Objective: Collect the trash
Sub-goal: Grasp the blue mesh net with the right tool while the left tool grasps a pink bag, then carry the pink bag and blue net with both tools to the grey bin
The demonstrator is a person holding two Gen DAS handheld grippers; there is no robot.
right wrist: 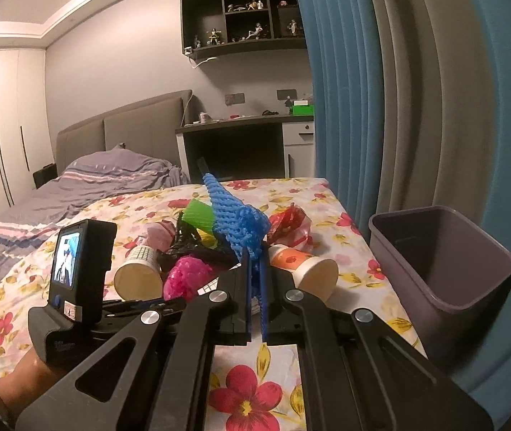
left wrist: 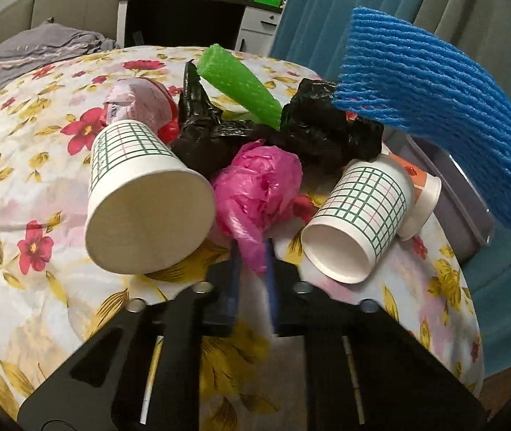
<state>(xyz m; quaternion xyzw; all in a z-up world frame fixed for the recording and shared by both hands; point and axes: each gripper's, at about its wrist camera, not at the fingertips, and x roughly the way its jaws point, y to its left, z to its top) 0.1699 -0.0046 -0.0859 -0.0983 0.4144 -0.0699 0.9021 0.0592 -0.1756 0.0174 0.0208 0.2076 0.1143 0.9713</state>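
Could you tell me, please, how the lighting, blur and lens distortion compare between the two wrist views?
Left wrist view: dim, warm light, strong fisheye bend at the table edge, pink bag sharp, blue finger pads slightly blurred. Right wrist view: brighter, ceiling glare top left, curtain bowed.

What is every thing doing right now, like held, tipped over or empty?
Left claw: shut on the pink bag.
Right claw: shut on the blue foam net, held up.
Big checked cup: tipped over.
Small checked cup: tipped over.
Purple bin: upright, looks empty.
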